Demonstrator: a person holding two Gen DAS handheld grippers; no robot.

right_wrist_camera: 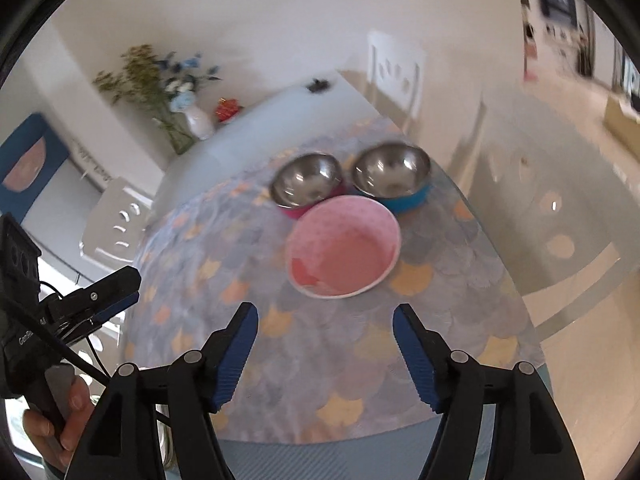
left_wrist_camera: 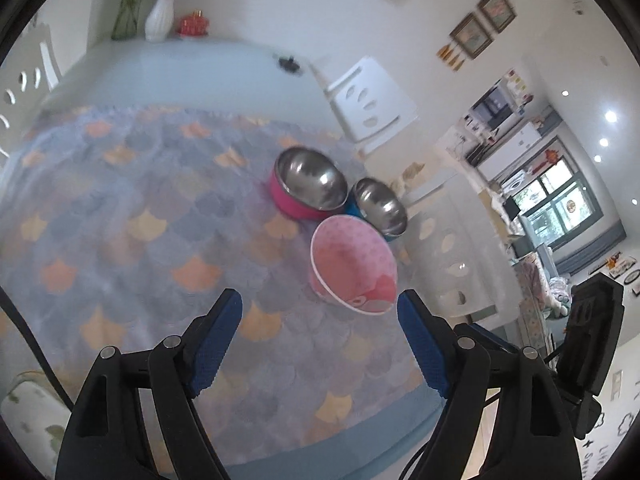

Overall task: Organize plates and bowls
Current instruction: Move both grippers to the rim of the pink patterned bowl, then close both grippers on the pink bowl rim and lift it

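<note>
Three bowls sit clustered near the far right edge of the tabletop (right_wrist_camera: 500, 280), on a cloth (left_wrist_camera: 140, 240) printed with a grey, blue and orange scale pattern. The pink bowl (right_wrist_camera: 344, 246), pale with a darker pink motif inside, is nearest both cameras. Behind it stand two steel-lined bowls: the magenta-walled steel bowl (left_wrist_camera: 310, 186) and the blue-walled steel bowl (left_wrist_camera: 380, 208). In the right wrist view the two steel bowls sit side by side, just about touching, magenta on the left and blue on the right, and the pink bowl's rim overlaps both from the front; whether it touches them cannot be told. All three bowls are upright and empty. Left hand-held gripper (left_wrist_camera: 320, 312): jaws spread wide, nothing between the blue pads, held above the cloth short of the pink bowl. Right hand-held gripper (right_wrist_camera: 326, 320): jaws likewise apart and empty, also short of the pink bowl and clear of it. The left hand-held gripper's body shows at the left edge of the right wrist view, with a person's hand (right_wrist_camera: 56, 420) on its handle. At the far end of the tabletop stand a white vase (left_wrist_camera: 159, 18) of flowers and a small red object (left_wrist_camera: 194, 26). White chairs (left_wrist_camera: 372, 100) stand around. Both views are motion-blurred.
</note>
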